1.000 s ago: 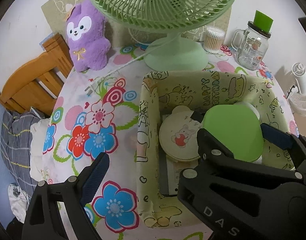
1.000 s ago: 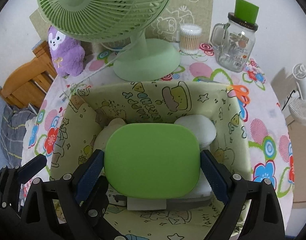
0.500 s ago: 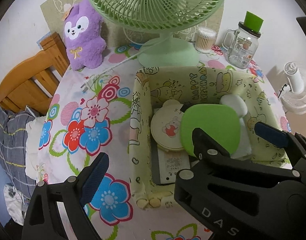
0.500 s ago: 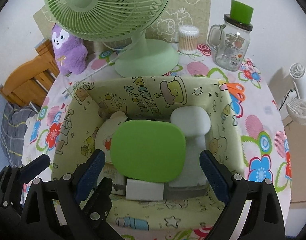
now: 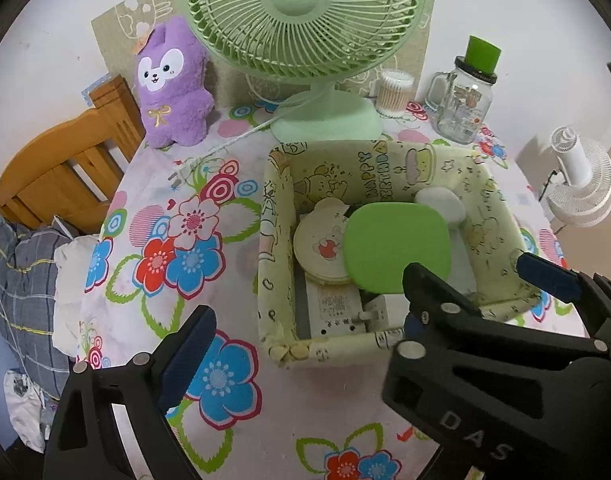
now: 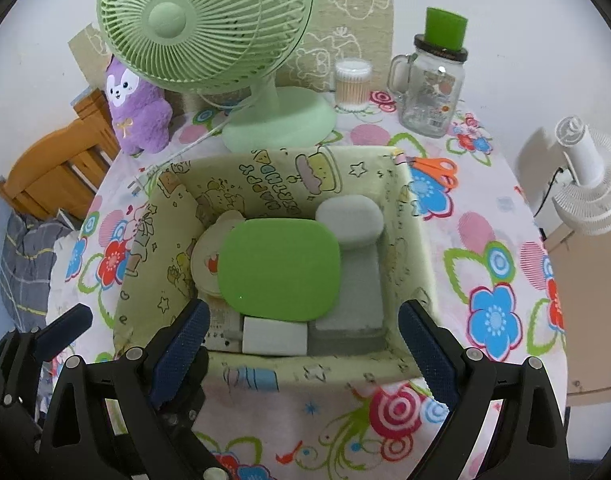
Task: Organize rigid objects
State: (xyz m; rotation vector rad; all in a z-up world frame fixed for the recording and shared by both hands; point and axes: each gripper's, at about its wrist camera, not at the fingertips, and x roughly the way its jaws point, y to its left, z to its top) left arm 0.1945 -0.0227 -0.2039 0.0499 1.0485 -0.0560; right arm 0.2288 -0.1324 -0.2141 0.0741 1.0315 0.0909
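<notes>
A pale green fabric storage box (image 6: pixel 265 176) (image 5: pixel 369 164) stands on the flowered table. Inside it lies a flat green rounded object (image 6: pixel 279 268) (image 5: pixel 397 248) on top of a round cream bear-print tin (image 5: pixel 321 248) (image 6: pixel 205 256), a grey device (image 6: pixel 351 216), a white block (image 6: pixel 274 336) and a white adapter (image 5: pixel 337 312). My right gripper (image 6: pixel 305 344) is open and empty, just in front of the box's near wall. My left gripper (image 5: pixel 305 320) is open and empty at the box's front left corner; the right gripper's body fills its lower right.
A green table fan (image 6: pixel 209 28) stands behind the box. A purple plush (image 5: pixel 171 84), a cotton-swab tub (image 6: pixel 353 84) and a glass mug jar with a green cap (image 6: pixel 433 88) line the back. Orange scissors (image 6: pixel 435 170) lie at the right. A wooden chair (image 5: pixel 61 168) stands at the left.
The right gripper let go of the flat green object, which now lies in the box. Both grippers have drawn back toward me from the box.
</notes>
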